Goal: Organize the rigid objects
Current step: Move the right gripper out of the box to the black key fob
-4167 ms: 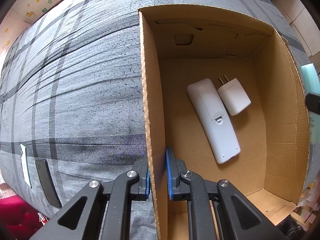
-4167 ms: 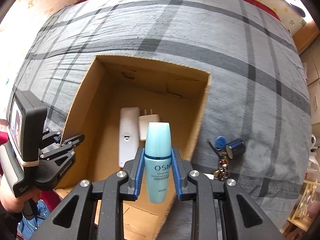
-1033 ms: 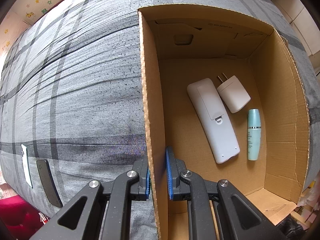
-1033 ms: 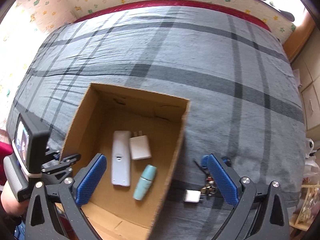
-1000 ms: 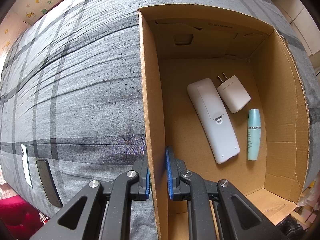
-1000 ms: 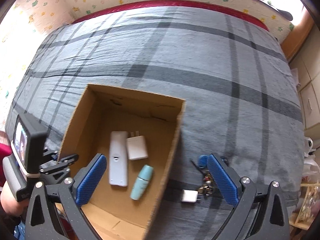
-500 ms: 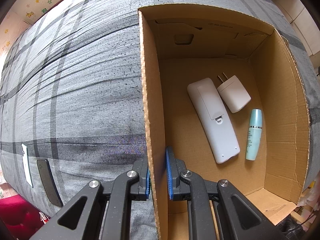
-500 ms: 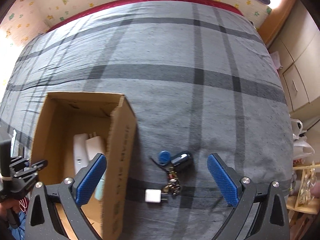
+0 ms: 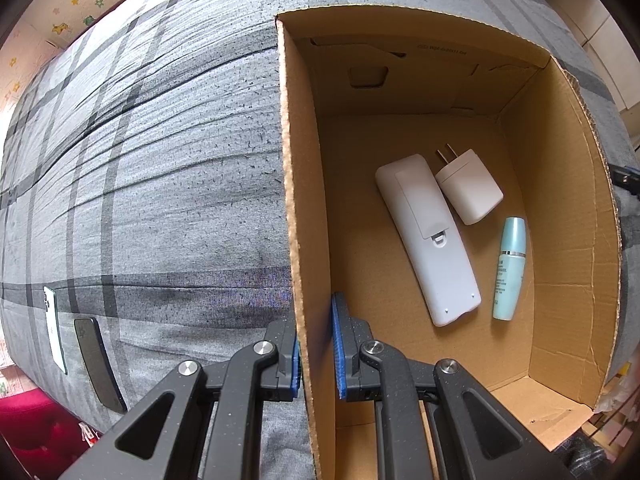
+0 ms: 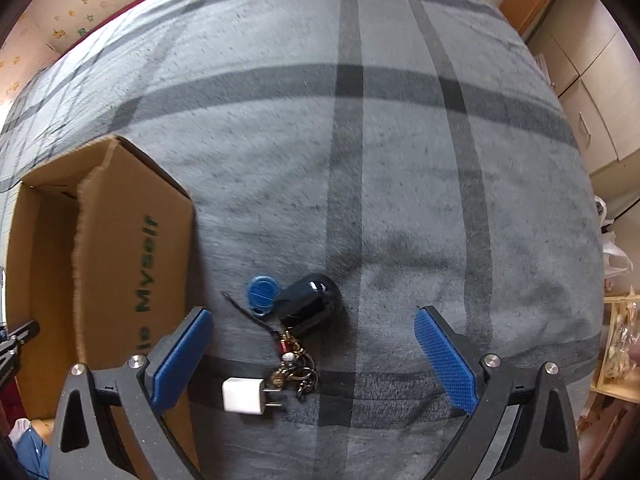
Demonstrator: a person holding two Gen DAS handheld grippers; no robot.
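A cardboard box (image 9: pixel 304 208) stands on the grey plaid bed. In it lie a white remote (image 9: pixel 428 236), a white charger (image 9: pixel 470 190) and a pale blue bottle (image 9: pixel 508 270). My left gripper (image 9: pixel 315 352) is shut on the box's left wall. In the right wrist view the box (image 10: pixel 132 256) is at the left. My right gripper (image 10: pixel 312 344) is wide open and empty above a key bunch with a dark fob (image 10: pixel 308 304), a blue tag (image 10: pixel 262 292) and a small white plug (image 10: pixel 244 396) on the bed.
Two phones, one white (image 9: pixel 54 328) and one black (image 9: pixel 98 364), lie near the bed's left edge. A wooden cabinet (image 10: pixel 592 92) stands to the right of the bed. Grey plaid bedding (image 10: pixel 360 120) stretches beyond the keys.
My right gripper has let go of the blue bottle into the box, opened wide and swung right to hover over the keys. The left gripper has kept its hold on the box wall.
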